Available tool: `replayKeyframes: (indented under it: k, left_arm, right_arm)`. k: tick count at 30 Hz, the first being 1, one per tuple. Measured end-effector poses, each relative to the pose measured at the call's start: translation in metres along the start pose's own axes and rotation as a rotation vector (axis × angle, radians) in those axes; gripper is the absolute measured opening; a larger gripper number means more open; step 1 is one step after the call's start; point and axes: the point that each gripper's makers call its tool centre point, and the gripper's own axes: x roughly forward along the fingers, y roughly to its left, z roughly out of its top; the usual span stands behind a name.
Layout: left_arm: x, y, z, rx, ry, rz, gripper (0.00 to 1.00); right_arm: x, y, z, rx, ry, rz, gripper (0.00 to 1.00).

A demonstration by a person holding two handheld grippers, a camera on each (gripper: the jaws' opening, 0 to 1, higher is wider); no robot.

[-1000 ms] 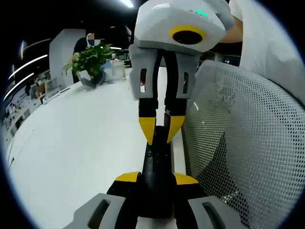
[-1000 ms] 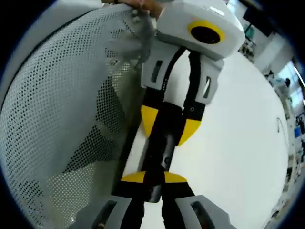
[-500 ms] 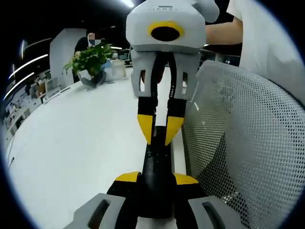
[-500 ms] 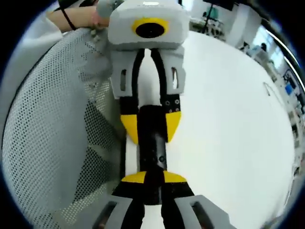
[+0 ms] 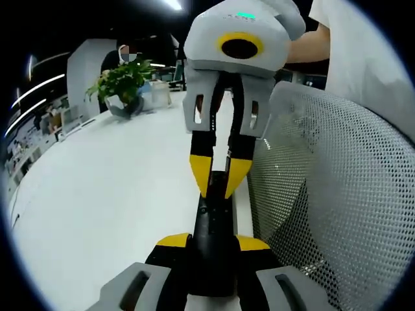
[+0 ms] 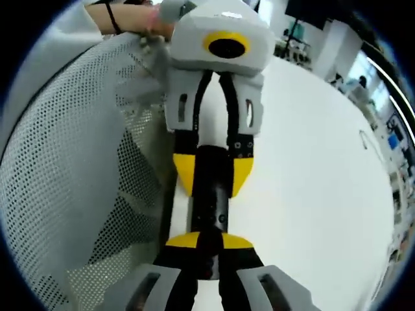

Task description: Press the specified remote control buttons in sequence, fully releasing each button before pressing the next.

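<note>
Left claw (image 5: pixel 213 242) clamped on black remote (image 5: pixel 214 227), right claw (image 5: pixel 218 176) pinching its far end, white table (image 5: pixel 104 188) beneath

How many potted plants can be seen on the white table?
1. The plant stands at the far end of the table in the left gripper view. Others may be hidden behind the grippers.

Legible text: none. Faint marking showing on the opposing gripper's housing at 12 o'clock, too blurred to read.

black remote (image 5: pixel 213 227), white table (image 5: pixel 104 194), perhaps grey mesh (image 5: pixel 337 194)
</note>
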Motion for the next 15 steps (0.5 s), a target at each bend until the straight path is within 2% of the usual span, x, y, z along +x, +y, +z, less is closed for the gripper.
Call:
replayKeyframes:
  k: [2, 5, 6, 8, 9, 12, 15]
  left_arm:
    - [0.0001, 0.0, -0.0001, 0.001, 0.001, 0.0, 0.25]
    - [0.0001, 0.0, 0.0, -0.003, 0.001, 0.001, 0.25]
    - [0.0001, 0.0, 0.0001, -0.003, 0.001, 0.001, 0.25]
    - [0.0002, -0.0001, 0.0001, -0.002, 0.002, 0.001, 0.25]
    - [0.0002, -0.0001, 0.0002, -0.001, 0.003, 0.0, 0.25]
    - [0.0003, -0.0001, 0.0002, -0.002, 0.003, 0.0, 0.25]
    - [0.0002, -0.0001, 0.0001, -0.002, 0.003, 0.0, 0.25]
  right_arm:
    - [0.0005, 0.0003, 0.0002, -0.053, 0.027, 0.006, 0.07]
    - [0.0018, 0.0019, 0.0009, -0.187, 0.064, 0.005, 0.06]
    - [0.0018, 0.0025, 0.0009, -0.189, 0.062, 0.003, 0.06]
    - [0.0014, 0.0017, 0.0009, -0.142, 0.048, 0.0, 0.06]
    - [0.0013, 0.001, 0.001, -0.059, 0.02, -0.002, 0.06]
    - [-0.0001, -0.0012, 0.0013, 0.067, -0.046, -0.014, 0.06]
    - [-0.0007, -0.0016, 0.0024, 0.146, -0.095, -0.039, 0.06]
